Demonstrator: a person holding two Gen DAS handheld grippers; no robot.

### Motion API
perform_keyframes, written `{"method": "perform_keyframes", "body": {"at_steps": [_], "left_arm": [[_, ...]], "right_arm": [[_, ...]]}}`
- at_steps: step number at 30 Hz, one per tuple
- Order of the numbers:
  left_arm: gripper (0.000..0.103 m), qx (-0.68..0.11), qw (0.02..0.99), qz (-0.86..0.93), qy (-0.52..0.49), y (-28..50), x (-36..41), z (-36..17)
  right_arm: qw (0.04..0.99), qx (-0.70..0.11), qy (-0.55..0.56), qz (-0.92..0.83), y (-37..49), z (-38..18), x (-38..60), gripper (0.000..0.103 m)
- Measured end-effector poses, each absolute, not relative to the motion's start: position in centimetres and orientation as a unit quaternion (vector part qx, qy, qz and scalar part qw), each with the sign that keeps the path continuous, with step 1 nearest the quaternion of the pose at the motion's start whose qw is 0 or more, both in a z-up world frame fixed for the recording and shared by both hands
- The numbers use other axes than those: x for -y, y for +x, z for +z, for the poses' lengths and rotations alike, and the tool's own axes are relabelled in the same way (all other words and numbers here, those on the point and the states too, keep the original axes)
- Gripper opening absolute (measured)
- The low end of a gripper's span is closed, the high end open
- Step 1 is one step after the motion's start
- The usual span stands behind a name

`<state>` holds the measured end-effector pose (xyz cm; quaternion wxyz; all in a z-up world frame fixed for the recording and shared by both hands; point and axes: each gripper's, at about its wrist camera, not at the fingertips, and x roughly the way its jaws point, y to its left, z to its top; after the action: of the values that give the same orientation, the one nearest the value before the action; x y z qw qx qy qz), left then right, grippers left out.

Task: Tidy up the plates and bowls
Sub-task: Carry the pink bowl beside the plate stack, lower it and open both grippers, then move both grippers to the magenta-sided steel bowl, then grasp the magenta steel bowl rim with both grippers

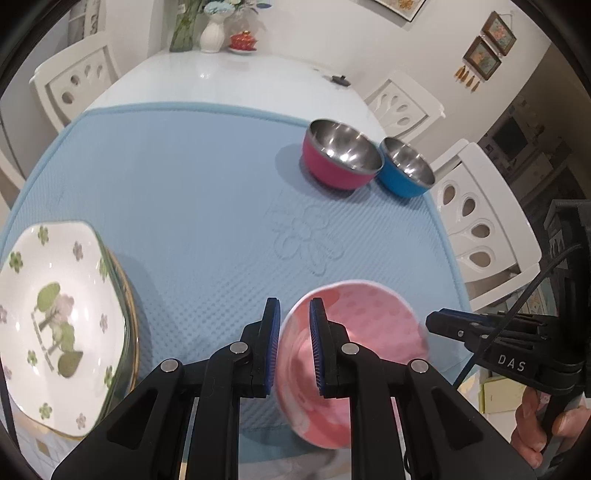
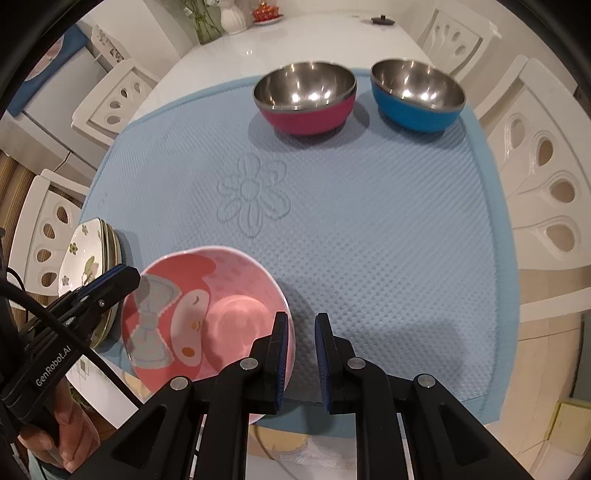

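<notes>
Both hand-held grippers, left and right, apparently pinch the pink bowl's opposite rims.

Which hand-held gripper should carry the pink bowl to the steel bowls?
Right hand-held gripper, probably. It and the left hand-held gripper both pinch the pink cartoon-printed bowl, but the magenta steel bowl and blue steel bowl sit toward its side.

White table carries a blue textured mat, plus a white vase, green glass vase, red dish and small dark object at its far end.
</notes>
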<state>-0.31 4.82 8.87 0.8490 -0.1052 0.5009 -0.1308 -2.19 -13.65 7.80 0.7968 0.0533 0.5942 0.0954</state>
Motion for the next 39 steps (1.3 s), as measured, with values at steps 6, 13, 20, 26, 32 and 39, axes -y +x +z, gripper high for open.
{"method": "perform_keyframes", "body": {"at_steps": [6, 13, 20, 26, 32, 39], "left_arm": [[0.014, -0.484, 0.857, -0.152, -0.090, 1.5, -3.3, 11.0], [0.015, -0.474, 0.862, -0.170, -0.063, 5.5, -1.6, 12.7], [0.031, -0.465, 0.866, -0.175, -0.052, 10.3, -0.4, 13.6], [0.058, -0.483, 0.855, -0.174, -0.073, 14.9, 0.0, 11.9], [0.058, -0.506, 0.851, -0.129, -0.057, 19.3, 0.9, 9.1], [0.055, -0.512, 0.851, -0.111, -0.027, 22.5, 2.0, 6.7]], "right_arm": [[0.808, -0.579, 0.056, 0.091, -1.5, 9.6, 14.5, 0.013], [0.820, -0.563, 0.059, 0.081, 0.6, 11.0, 15.4, 0.013], [0.829, -0.550, 0.072, 0.069, 3.9, 12.0, 16.5, 0.013], [0.812, -0.552, 0.167, 0.085, 7.9, 10.6, 18.8, 0.050], [0.792, -0.550, 0.247, 0.092, 12.1, 8.4, 20.4, 0.056], [0.781, -0.559, 0.265, 0.082, 16.5, 5.7, 20.3, 0.056]]}}
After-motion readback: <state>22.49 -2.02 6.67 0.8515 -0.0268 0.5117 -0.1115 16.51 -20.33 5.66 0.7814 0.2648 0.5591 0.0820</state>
